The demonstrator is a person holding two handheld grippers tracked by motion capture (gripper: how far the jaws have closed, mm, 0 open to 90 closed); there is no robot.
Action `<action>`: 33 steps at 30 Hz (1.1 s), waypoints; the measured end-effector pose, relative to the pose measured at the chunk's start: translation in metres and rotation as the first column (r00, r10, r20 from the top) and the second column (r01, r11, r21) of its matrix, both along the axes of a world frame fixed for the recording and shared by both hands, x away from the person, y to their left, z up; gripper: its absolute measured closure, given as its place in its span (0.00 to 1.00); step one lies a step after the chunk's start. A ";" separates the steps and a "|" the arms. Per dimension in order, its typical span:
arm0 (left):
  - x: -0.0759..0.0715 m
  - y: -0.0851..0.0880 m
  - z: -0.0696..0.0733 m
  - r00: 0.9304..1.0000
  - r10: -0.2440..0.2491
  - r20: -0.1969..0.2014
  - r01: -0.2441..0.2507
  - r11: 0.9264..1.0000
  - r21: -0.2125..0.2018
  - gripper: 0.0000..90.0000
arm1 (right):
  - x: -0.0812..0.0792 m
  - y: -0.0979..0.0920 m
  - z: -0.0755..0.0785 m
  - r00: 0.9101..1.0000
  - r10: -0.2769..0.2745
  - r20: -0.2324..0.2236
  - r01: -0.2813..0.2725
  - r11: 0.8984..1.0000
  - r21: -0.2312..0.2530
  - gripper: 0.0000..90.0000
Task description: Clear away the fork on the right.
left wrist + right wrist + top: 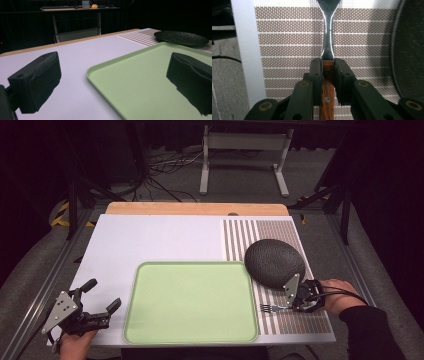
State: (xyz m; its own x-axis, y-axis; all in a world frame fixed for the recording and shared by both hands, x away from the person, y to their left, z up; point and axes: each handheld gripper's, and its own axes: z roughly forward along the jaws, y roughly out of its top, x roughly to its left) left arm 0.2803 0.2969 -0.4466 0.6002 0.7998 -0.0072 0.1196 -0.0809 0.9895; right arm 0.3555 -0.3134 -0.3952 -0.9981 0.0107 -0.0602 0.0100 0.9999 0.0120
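The right tool (328, 65) has its jaws pressed against both sides of the wooden handle of a fork (328, 45), close to where the wood meets the metal neck, while the fork lies on the striped placemat (280, 317) at the near right of the desk (165, 237). The grip looks centred and square, so the next lift should go straight up, keeping the tines level and clear of the dark plate (274, 262) just beside it. The green tray (192, 301) lies to the left, a likely place to carry it. The left tool (92, 306) hangs wide open with nothing in it, near the tray's left edge.
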 end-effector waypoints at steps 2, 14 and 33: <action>0.000 0.000 0.000 1.000 0.000 0.000 0.000 1.000 -0.001 0.00 | 0.000 0.000 0.004 1.000 0.001 0.012 -0.001 1.000 0.009 0.86; 0.000 0.000 0.000 1.000 0.000 0.000 0.000 1.000 -0.004 0.00 | -0.002 0.014 0.031 0.996 -0.072 0.043 0.067 0.993 0.098 0.86; 0.000 -0.001 0.000 1.000 -0.005 0.001 0.005 1.000 0.000 0.00 | -0.008 0.061 0.055 0.938 -0.346 0.026 0.329 0.911 0.251 0.86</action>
State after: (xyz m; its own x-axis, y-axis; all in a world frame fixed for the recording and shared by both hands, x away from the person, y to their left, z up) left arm 0.2801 0.2964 -0.4463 0.6043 0.7967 -0.0065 0.1184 -0.0817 0.9896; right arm 0.3474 -0.2524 -0.3406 -0.9261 0.3684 -0.0811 0.3367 0.9042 0.2627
